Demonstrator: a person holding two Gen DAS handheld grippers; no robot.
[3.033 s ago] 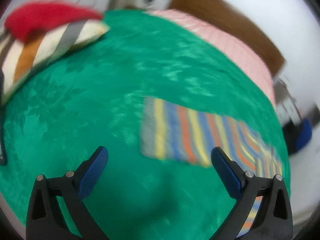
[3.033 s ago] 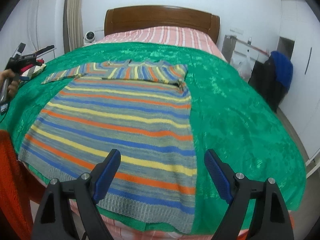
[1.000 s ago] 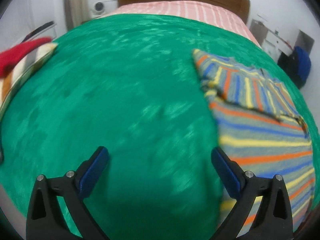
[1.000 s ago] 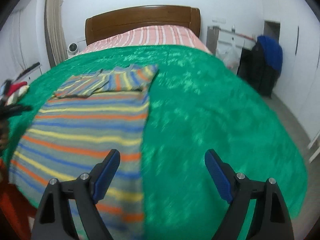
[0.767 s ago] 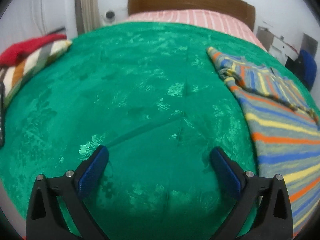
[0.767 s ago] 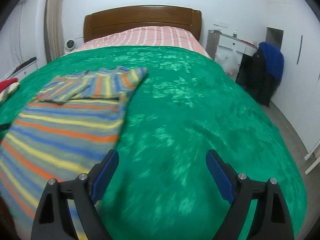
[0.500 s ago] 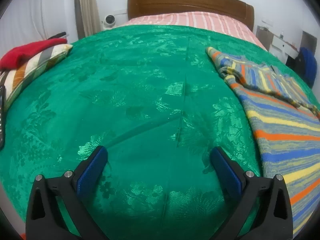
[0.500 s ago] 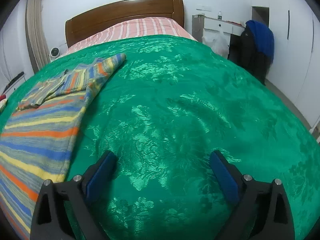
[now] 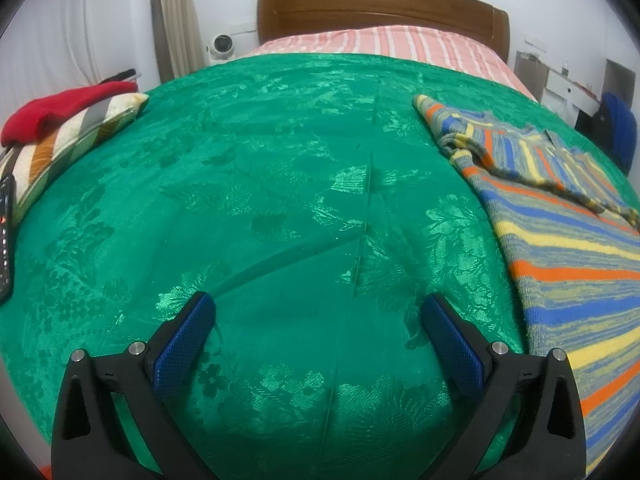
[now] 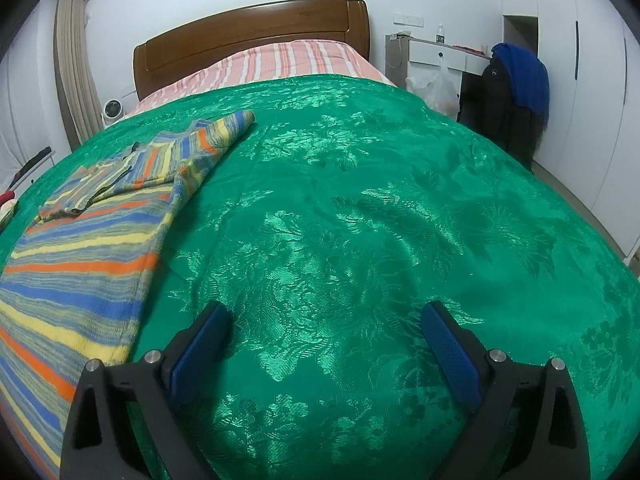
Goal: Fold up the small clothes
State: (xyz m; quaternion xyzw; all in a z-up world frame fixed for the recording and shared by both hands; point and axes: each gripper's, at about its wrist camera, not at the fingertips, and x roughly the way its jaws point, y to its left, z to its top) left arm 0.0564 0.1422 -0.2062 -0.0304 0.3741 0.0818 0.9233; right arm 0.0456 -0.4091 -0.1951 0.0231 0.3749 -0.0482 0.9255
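Note:
A striped knit sweater (image 9: 568, 248) in grey, blue, orange and yellow lies flat on the green bedspread (image 9: 280, 200), with its sleeves folded across the chest. It fills the right edge of the left wrist view and the left side of the right wrist view (image 10: 80, 248). My left gripper (image 9: 320, 340) is open and empty over bare bedspread, left of the sweater. My right gripper (image 10: 324, 344) is open and empty over bare bedspread (image 10: 380, 220), right of the sweater.
A striped pillow with a red cloth on it (image 9: 60, 128) lies at the bed's left edge, next to a remote (image 9: 5, 240). The wooden headboard (image 10: 248, 44) stands at the back. A chair with dark and blue clothes (image 10: 516, 92) stands right of the bed.
Both grippers have swung outward, away from the sweater: the left to the left, the right to the right. The sweater's left sleeve now lies folded across the chest. Both grippers stayed open.

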